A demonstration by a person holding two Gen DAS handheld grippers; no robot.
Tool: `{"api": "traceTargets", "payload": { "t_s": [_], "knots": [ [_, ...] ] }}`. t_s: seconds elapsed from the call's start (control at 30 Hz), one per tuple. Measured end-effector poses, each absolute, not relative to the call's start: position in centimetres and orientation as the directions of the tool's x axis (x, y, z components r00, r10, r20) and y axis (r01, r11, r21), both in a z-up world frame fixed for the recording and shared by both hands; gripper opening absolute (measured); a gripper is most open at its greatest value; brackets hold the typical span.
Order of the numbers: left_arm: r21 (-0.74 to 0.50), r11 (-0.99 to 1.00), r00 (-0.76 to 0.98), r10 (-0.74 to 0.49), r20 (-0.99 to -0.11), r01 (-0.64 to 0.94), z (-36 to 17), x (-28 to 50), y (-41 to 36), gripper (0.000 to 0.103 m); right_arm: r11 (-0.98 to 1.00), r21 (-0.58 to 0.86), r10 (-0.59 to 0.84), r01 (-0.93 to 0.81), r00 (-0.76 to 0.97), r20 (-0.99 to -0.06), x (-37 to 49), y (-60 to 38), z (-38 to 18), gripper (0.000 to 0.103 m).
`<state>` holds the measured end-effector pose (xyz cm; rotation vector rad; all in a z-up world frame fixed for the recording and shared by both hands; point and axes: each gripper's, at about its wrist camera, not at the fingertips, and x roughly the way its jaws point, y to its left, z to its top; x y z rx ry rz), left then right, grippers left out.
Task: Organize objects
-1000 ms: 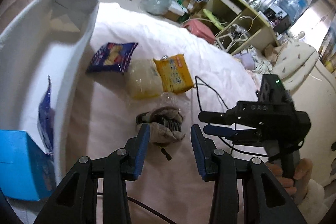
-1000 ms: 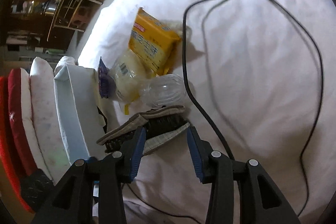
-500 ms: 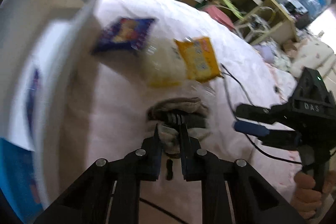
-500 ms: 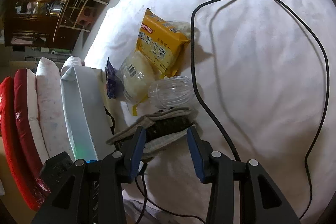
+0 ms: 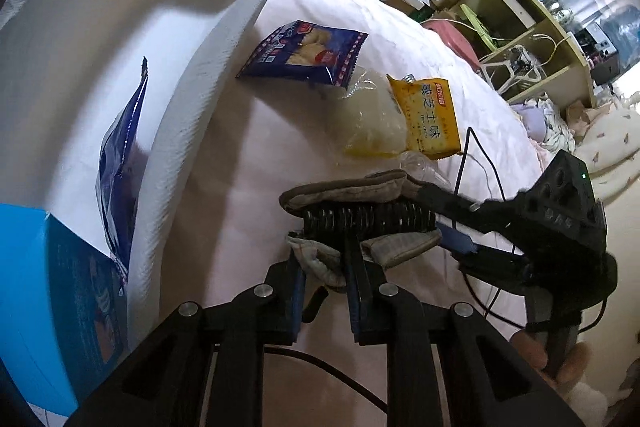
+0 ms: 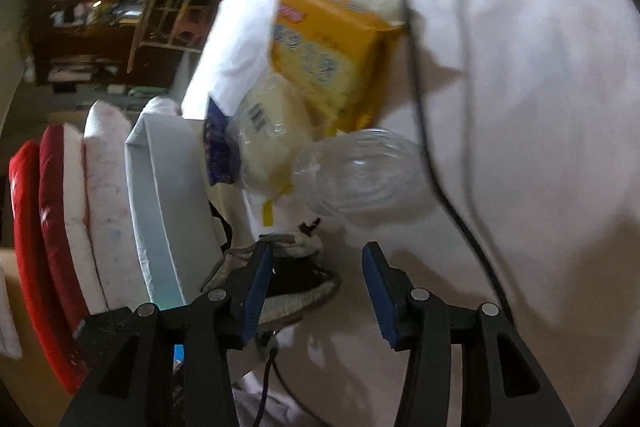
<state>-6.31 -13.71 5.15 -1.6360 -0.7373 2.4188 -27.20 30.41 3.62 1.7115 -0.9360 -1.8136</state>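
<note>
Where the white bed cover [image 5: 256, 187] meets the wall of the white storage bin [image 5: 208, 75], a grey-brown glove [image 5: 360, 211] with a dark ribbed palm lies crumpled, and both tools are at it. The left hand-held gripper [image 5: 323, 267] is clamped on the glove's near cuff: its blue pads stand close together with a fold of the fabric pinched between them, after a slight easing of the jaws. The right hand-held gripper [image 6: 318, 291] comes in from the glove's other end. In the left wrist view its upper finger lies across the top of the glove; in its own view the left pad touches the glove's edge while the right pad stands clear over bare cover, so the jaws are apart with only part of the glove between them, having just narrowed.

Just beyond the glove lies a clear plastic bottle [image 6: 356, 175], then a pale yellow bag [image 5: 372, 123] touching a yellow cracker packet [image 5: 430, 119]. A blue snack packet [image 5: 304, 55] lies farther off, beside the bin wall. Inside the bin, another blue packet [image 5: 120, 163] leans on the wall next to a blue box [image 5: 48, 299]. A black cable [image 6: 416, 67] loops over the cover to the right of the packets.
</note>
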Motion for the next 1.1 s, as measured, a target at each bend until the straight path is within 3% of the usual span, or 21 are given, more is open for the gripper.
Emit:
{"api": "traceTargets", "payload": {
  "t_s": [0.03, 0.13, 0.4, 0.6, 0.8, 0.97, 1.1],
  "knots": [
    [-0.441, -0.882, -0.407, 0.347, -0.845, 0.163, 5.2, -6.3, -13.7, 0.019, -0.637, 0.766, -0.759, -0.087, -0.103, -0.643, -27.1, 29.8, 3.6, 0.026],
    [-0.443, -0.882, -0.430, 0.341, -0.836, 0.162, 5.6, -6.3, -13.9, 0.018, -0.660, 0.751, -0.744, -0.034, -0.113, -0.659, -26.7, 29.2, 4.6, 0.021],
    [-0.500, -0.862, -0.562, 0.373, -0.738, 0.083, 8.9, -5.5, -14.0, 0.021, -0.627, 0.778, -0.771, 0.045, -0.185, -0.610, -26.0, 29.7, 9.3, 0.019],
    [-0.484, -0.875, -0.692, 0.336, -0.639, 0.022, 12.5, -4.0, -14.4, 0.023, -0.641, 0.753, -0.763, 0.148, -0.230, -0.604, -24.8, 28.8, 13.5, 0.019],
    [-0.544, -0.838, -0.794, 0.299, -0.530, 0.048, 14.6, -2.7, -17.1, 0.027, -0.604, 0.764, -0.795, 0.229, -0.243, -0.556, -23.8, 26.4, 16.2, 0.019],
    [-0.581, -0.800, -0.817, 0.233, -0.527, 0.147, 14.6, -2.5, -20.3, 0.027, -0.601, 0.744, -0.799, 0.292, -0.215, -0.561, -23.7, 22.5, 18.1, 0.019],
    [-0.612, -0.747, -0.785, 0.207, -0.584, 0.259, 13.4, -2.7, -23.5, 0.027, -0.633, 0.703, -0.771, 0.323, -0.185, -0.609, -23.9, 18.5, 18.6, 0.021]
  ]
}}
